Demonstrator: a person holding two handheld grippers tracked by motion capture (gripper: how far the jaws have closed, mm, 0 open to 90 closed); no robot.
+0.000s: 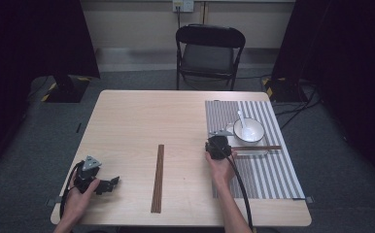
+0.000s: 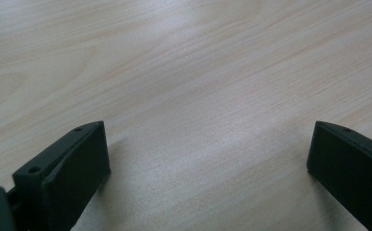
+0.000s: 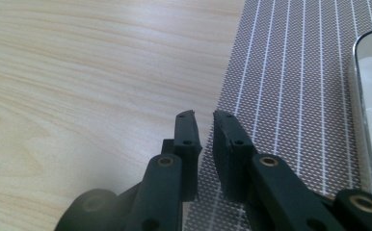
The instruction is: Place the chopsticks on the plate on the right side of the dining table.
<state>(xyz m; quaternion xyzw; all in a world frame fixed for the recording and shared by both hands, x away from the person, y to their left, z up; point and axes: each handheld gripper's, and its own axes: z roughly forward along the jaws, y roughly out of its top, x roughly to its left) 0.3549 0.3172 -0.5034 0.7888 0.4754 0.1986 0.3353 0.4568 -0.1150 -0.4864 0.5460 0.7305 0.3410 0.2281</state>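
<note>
So the right gripper sits at the left edge of the grey striped woven placemat, jaws nearly together with just a thin gap and nothing between them. Just beside it on the mat is a clear rectangular tray with a pair of dark brown wooden chopsticks lying across it, and a white ceramic bowl with a white spoon in it right behind. Another dark brown chopstick pair lies mid-table on the light wooden table. The left gripper rests near the front left corner, jaws wide apart, empty. A black folding chair is at the far side.
</note>
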